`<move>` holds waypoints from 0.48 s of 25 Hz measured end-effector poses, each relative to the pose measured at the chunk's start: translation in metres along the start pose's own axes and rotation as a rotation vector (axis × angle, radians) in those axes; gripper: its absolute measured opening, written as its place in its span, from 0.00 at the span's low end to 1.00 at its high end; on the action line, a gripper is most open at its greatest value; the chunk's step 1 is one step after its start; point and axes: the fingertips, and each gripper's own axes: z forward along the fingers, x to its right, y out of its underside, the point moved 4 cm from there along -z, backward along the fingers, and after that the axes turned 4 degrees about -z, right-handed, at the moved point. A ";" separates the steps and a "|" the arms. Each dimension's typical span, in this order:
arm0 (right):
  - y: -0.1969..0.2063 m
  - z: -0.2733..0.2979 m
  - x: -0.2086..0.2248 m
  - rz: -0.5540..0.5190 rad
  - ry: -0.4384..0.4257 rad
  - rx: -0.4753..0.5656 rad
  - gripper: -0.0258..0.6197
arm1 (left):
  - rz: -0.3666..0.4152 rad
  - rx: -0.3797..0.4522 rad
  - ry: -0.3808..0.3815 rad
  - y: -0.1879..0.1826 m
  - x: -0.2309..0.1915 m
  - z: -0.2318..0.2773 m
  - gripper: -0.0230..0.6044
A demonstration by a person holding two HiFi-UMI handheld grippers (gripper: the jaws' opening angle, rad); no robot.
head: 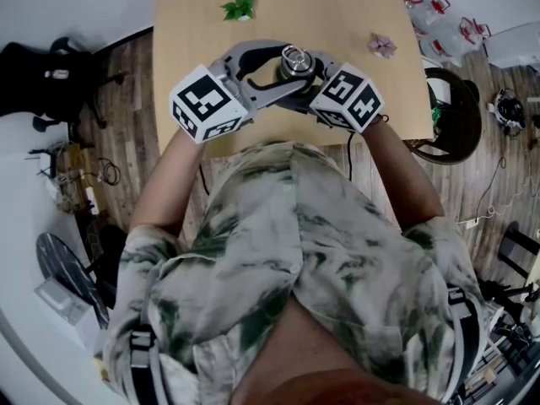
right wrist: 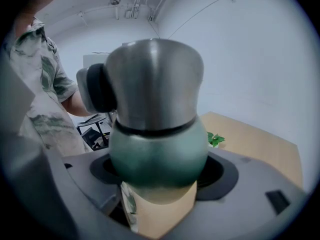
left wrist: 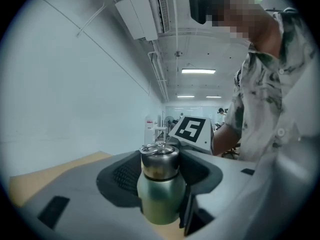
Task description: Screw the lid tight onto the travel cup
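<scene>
- While the person is working at the near edge of the table [head: 337, 7], the left gripper [left wrist: 159, 186] is pinching the cup [left wrist: 159, 204] high up, its pads sitting about level with the seam under the steel lid [left wrist: 160, 159].
- The cup is being held upright between the two grippers, with the lid sitting on top. A green sprig [head: 239, 8] and a pink flower [head: 382, 45] are lying farther back, well apart from it.
- The right gripper [right wrist: 157, 196] is clamping the round green body from the opposite side.
- Judgement: the tightening step appears to be in hand, one gripper bracing and the other turning. The next move is calling for a firm hold on the body and a square turn at the lid, without slipping on the smooth steel.
- No view is showing the threads or how far down the lid is run. The jaws are also covering the base, so contact with the table cannot be confirmed.
</scene>
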 end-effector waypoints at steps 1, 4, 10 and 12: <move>0.000 0.000 -0.002 -0.006 -0.010 0.001 0.66 | -0.003 0.002 0.021 0.000 0.001 -0.001 0.44; 0.001 0.000 -0.003 -0.008 -0.023 -0.005 0.66 | -0.018 0.001 0.058 0.001 -0.001 -0.003 0.44; 0.004 0.001 0.010 0.068 0.036 -0.007 0.66 | -0.005 -0.018 -0.129 0.001 -0.007 0.003 0.45; 0.004 0.002 0.013 0.074 0.056 -0.009 0.66 | -0.023 -0.005 -0.200 0.000 -0.006 0.005 0.46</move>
